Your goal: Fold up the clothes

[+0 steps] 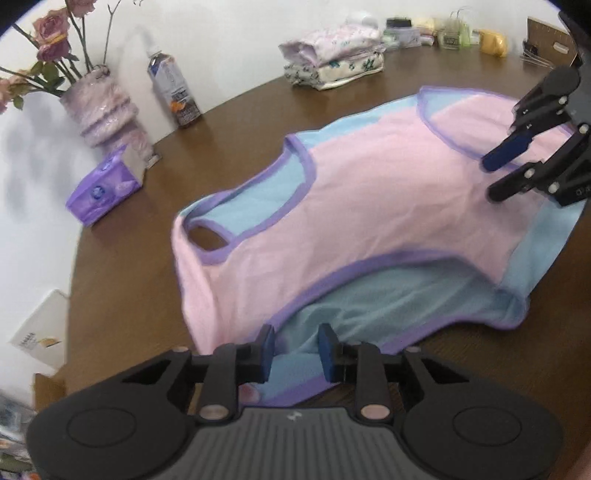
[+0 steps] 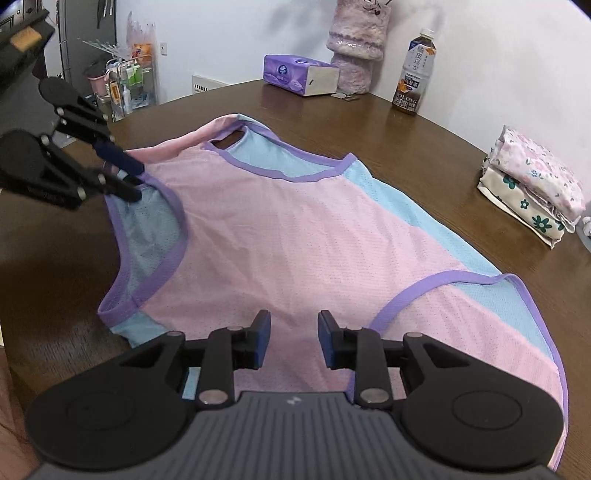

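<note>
A pink and light blue sleeveless top with purple trim (image 1: 354, 192) lies spread on the brown table, also in the right wrist view (image 2: 288, 229). My left gripper (image 1: 295, 350) is open over the armhole edge nearest it; it shows in the right wrist view (image 2: 135, 182) at the left armhole. My right gripper (image 2: 293, 339) is open just above the top's pink hem area; in the left wrist view it (image 1: 491, 177) hovers over the far right of the garment.
A stack of folded floral clothes (image 2: 535, 192) sits at the table's right side. A tea bottle (image 2: 413, 74), a purple tissue pack (image 2: 299, 75) and a fuzzy vase (image 2: 358, 44) with roses stand along the wall edge. Small items (image 1: 454, 33) sit at one table end.
</note>
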`<state>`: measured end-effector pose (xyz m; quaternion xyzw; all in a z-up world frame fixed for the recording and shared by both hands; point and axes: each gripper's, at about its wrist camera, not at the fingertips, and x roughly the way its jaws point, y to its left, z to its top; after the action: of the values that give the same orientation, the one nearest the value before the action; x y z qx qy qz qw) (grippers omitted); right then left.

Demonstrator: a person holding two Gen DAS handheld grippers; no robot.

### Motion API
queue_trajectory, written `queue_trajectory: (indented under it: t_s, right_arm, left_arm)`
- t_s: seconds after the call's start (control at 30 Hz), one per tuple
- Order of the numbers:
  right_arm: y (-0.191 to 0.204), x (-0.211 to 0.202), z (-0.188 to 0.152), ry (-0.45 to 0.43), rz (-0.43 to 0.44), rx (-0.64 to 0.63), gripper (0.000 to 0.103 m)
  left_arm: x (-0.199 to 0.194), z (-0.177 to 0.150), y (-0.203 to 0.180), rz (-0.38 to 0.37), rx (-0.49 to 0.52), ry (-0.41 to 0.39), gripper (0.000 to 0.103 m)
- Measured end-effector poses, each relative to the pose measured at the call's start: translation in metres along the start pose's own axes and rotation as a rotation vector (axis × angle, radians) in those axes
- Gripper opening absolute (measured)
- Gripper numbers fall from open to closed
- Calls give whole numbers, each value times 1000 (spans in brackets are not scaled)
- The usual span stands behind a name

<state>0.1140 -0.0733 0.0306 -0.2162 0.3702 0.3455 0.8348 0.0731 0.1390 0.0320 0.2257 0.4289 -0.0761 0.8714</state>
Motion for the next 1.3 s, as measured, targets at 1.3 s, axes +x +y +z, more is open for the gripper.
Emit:
queue_trajectory:
  t_s: [1.3]
  right_arm:
    - [-40, -84, -138, -96, -139, 325, 36]
  left_arm:
    - [-28, 4, -95, -87, -221, -213, 27]
